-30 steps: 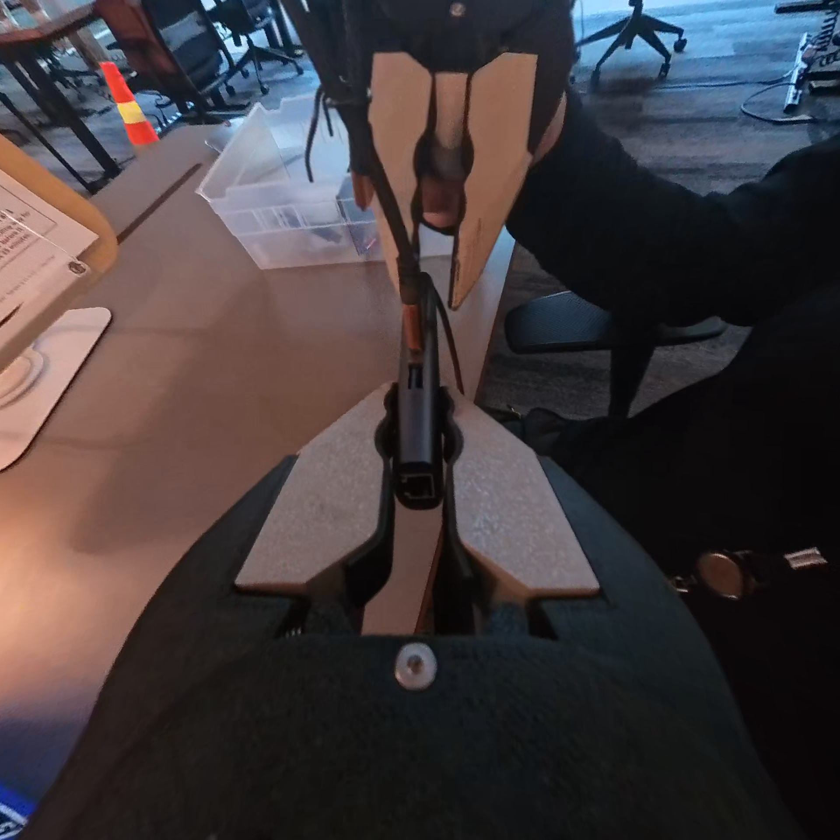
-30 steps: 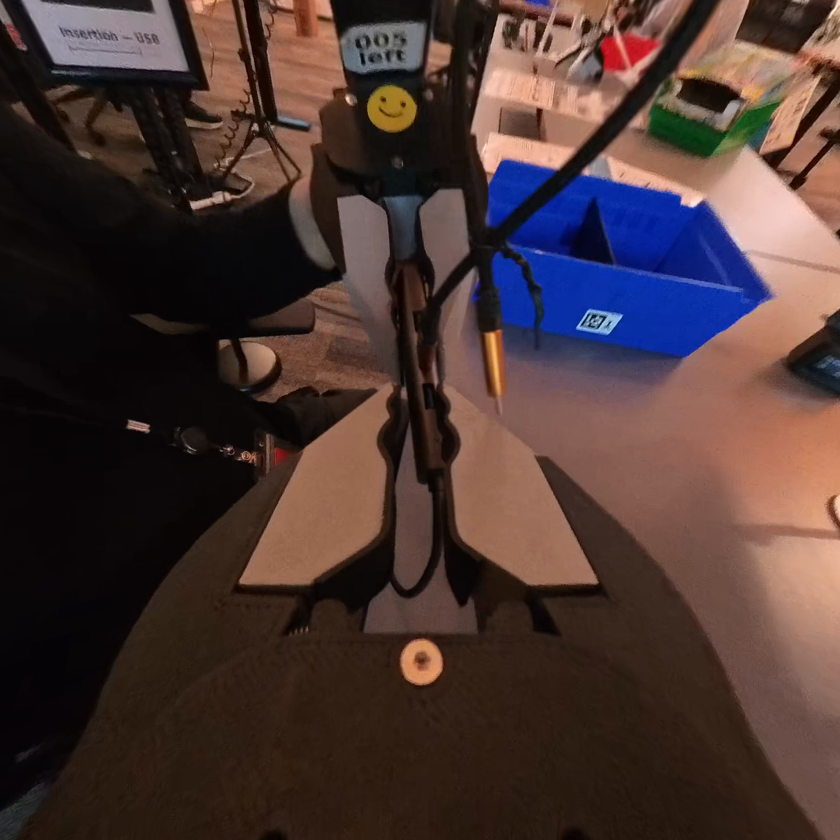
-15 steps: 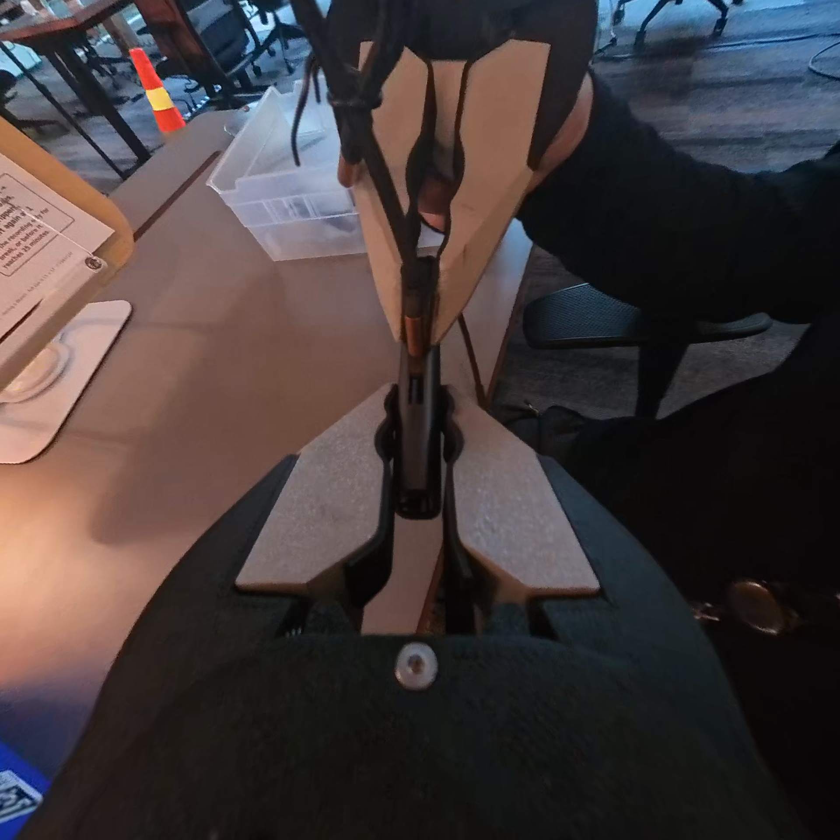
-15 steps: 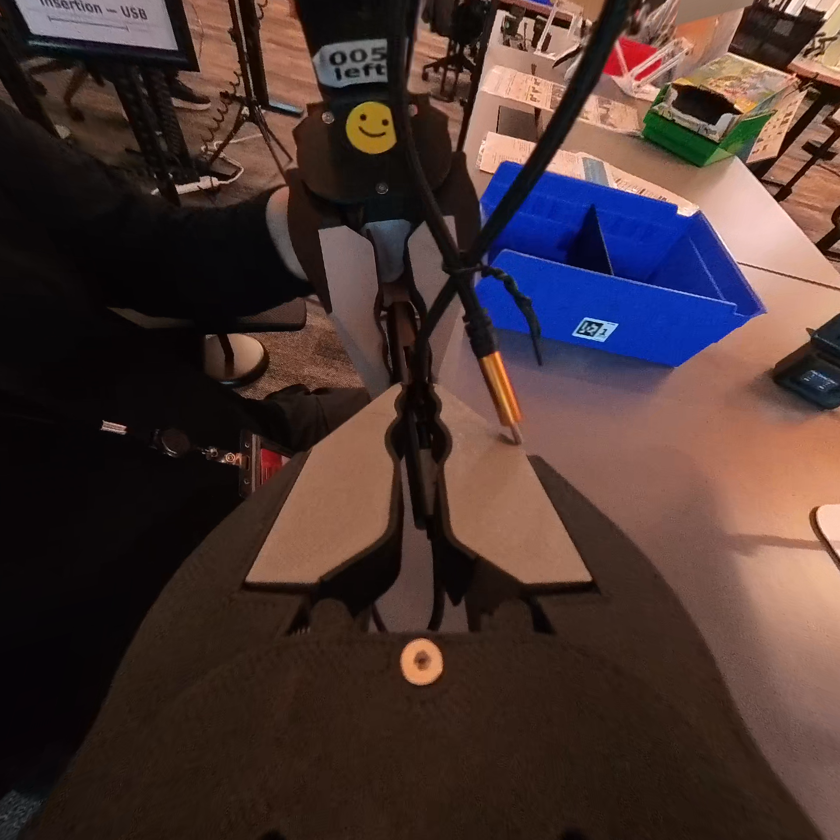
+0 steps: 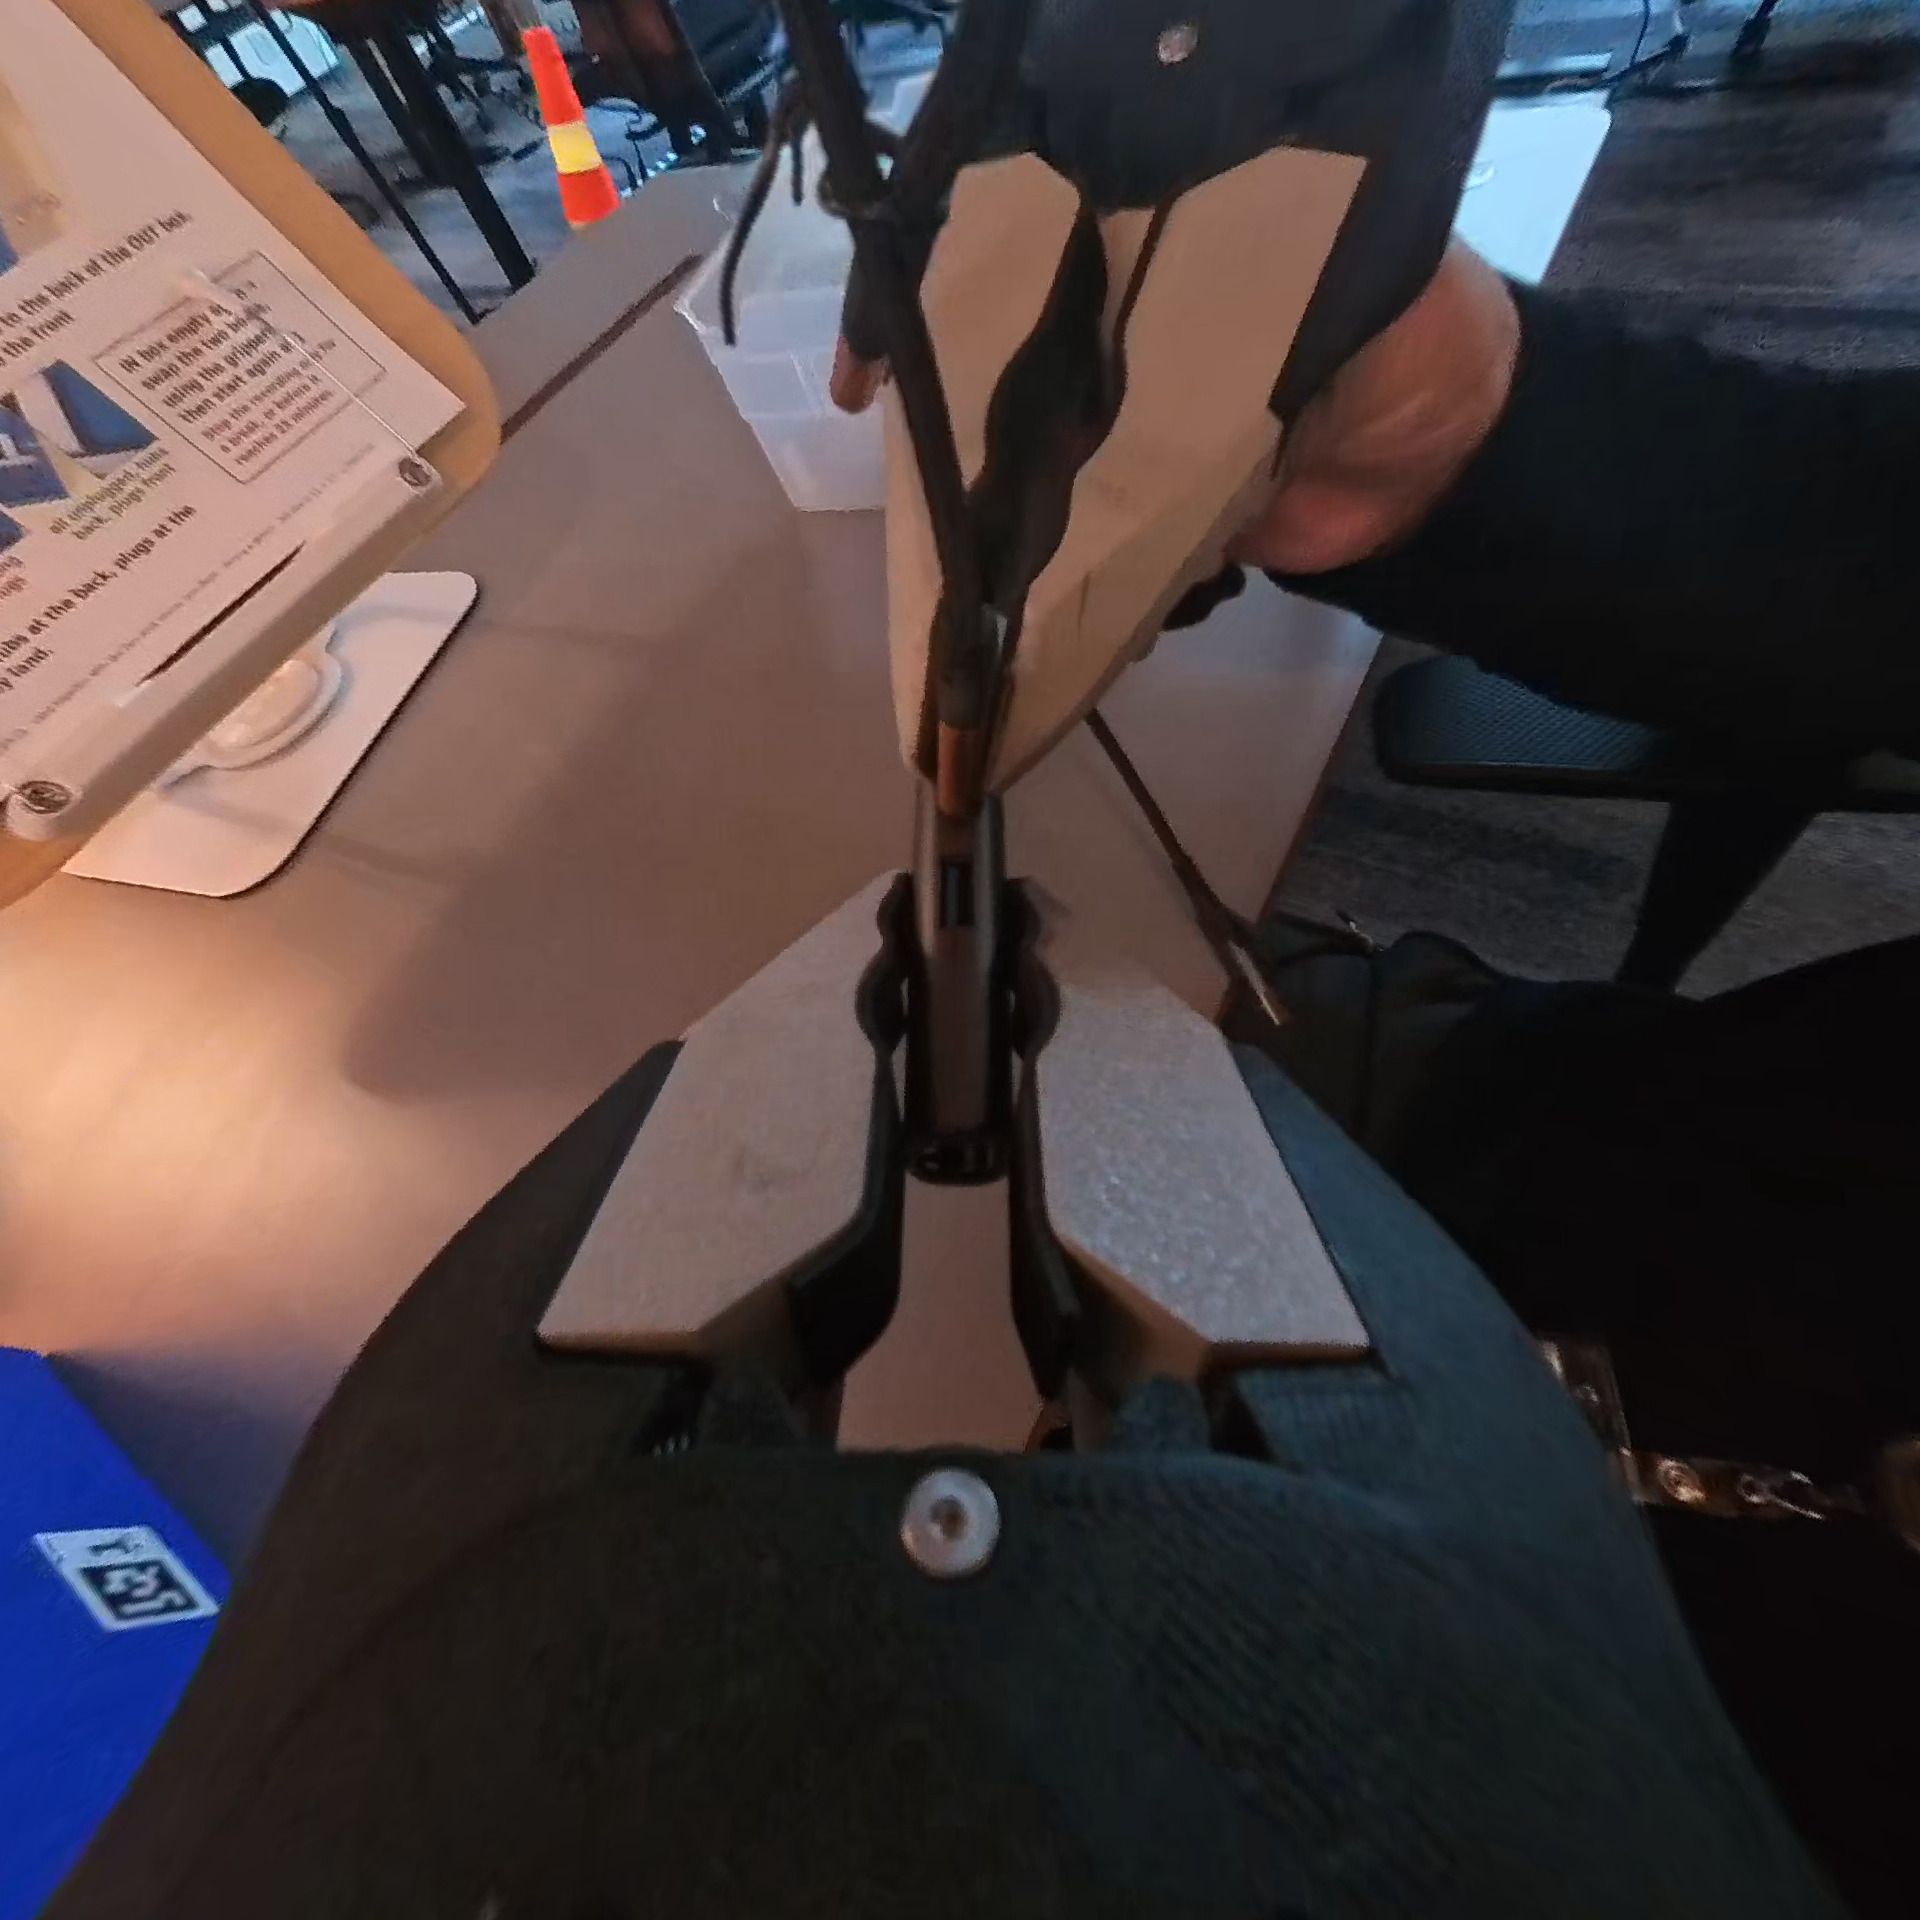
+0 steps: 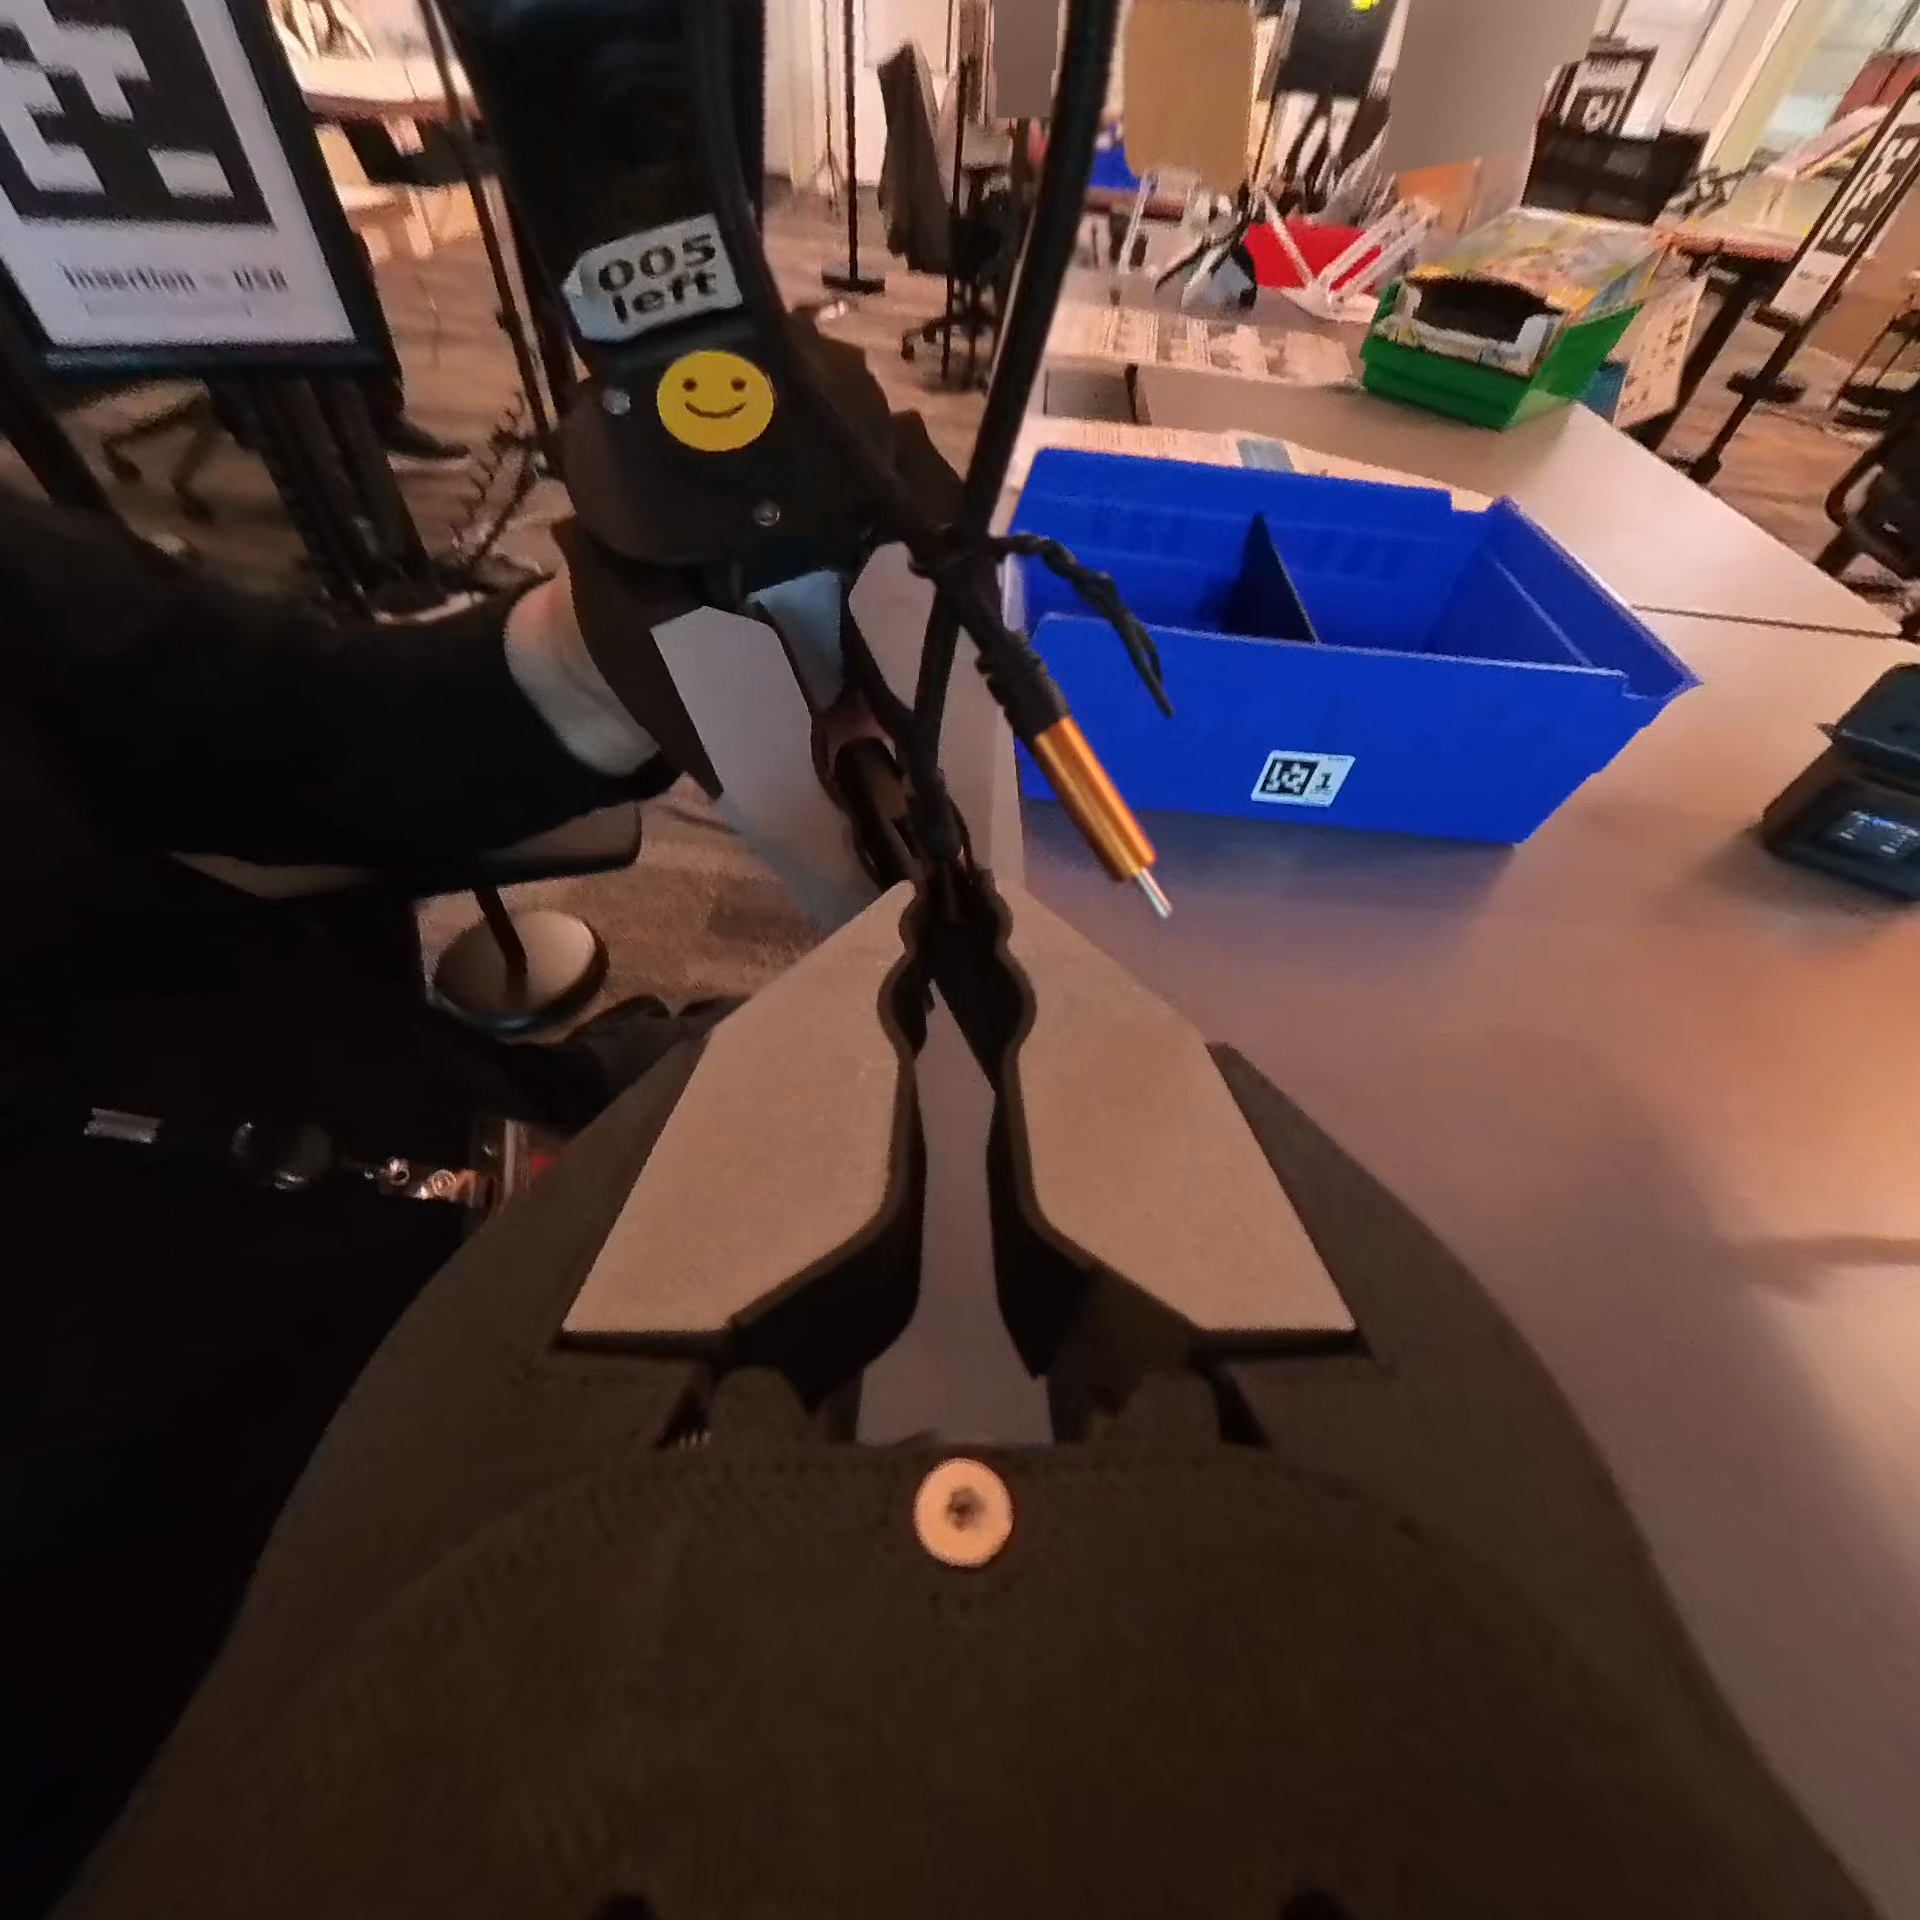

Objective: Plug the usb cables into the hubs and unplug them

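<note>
My left gripper point(image 5: 956, 920) is shut on a slim black USB hub point(image 5: 956, 1029) and holds it upright above the table edge. My right gripper point(image 5: 961, 753) faces it tip to tip, shut on a black cable plug with a copper sleeve point(image 5: 954, 748) that meets the hub's far end. In the right wrist view my right gripper point(image 6: 951, 914) pinches the black cable at its fingertips, and the left gripper point(image 6: 883, 821), which bears a yellow smiley sticker, is right in front. A loose orange-barrelled plug point(image 6: 1086, 795) dangles from the cable bundle. How deep the plug sits is hidden.
A sign stand on a white base point(image 5: 281, 748), a clear plastic box point(image 5: 800, 416) and an orange cone point(image 5: 566, 125) lie to the left. A blue divided bin point(image 6: 1351, 717), a small black device point(image 6: 1860, 821) and a green box point(image 6: 1486, 353) are on the grey table point(image 6: 1507, 1091). The grippers are tip to tip, or close to it.
The two grippers have closed in until their tips nearly touch. The cable has slid forward in my right gripper to its fingertips. The orange plug has swung right.
</note>
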Action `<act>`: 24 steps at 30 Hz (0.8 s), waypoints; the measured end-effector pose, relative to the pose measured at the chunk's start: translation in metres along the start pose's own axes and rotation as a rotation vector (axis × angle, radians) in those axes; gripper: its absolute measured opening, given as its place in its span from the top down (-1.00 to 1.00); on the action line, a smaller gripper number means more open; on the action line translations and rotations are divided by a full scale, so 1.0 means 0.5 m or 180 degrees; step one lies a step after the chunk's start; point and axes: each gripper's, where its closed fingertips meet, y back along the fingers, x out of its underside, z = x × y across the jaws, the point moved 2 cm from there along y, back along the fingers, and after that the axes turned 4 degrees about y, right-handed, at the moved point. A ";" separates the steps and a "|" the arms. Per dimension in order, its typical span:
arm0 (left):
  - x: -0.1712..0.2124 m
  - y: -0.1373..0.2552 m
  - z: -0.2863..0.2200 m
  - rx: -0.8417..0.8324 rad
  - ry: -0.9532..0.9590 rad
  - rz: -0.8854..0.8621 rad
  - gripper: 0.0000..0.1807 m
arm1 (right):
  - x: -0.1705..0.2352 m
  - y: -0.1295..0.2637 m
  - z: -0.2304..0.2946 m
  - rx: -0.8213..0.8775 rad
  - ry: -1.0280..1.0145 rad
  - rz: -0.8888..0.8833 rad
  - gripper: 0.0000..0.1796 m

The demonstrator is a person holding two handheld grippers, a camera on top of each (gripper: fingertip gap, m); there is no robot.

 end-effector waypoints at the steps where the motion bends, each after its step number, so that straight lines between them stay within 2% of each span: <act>1: -0.004 0.006 0.002 -0.0009 0.0001 -0.0015 0.85 | -0.006 -0.001 0.000 -0.0005 -0.0031 -0.0087 0.97; 8: -0.020 0.029 0.004 -0.0084 0.0023 -0.0122 0.85 | -0.027 -0.005 0.000 -0.0169 -0.0397 -0.0597 0.97; 12: -0.022 0.033 0.009 -0.0099 0.0078 -0.0148 0.84 | -0.032 -0.008 -0.003 -0.0104 -0.0402 -0.0674 0.98; 18: -0.016 0.029 -0.010 0.0137 0.0110 0.0007 0.84 | -0.021 -0.001 0.016 0.0138 0.0276 0.0066 0.95; 24: -0.024 0.019 -0.032 0.0243 0.0054 -0.0016 0.84 | -0.016 0.019 0.032 0.0041 0.0384 0.0258 0.95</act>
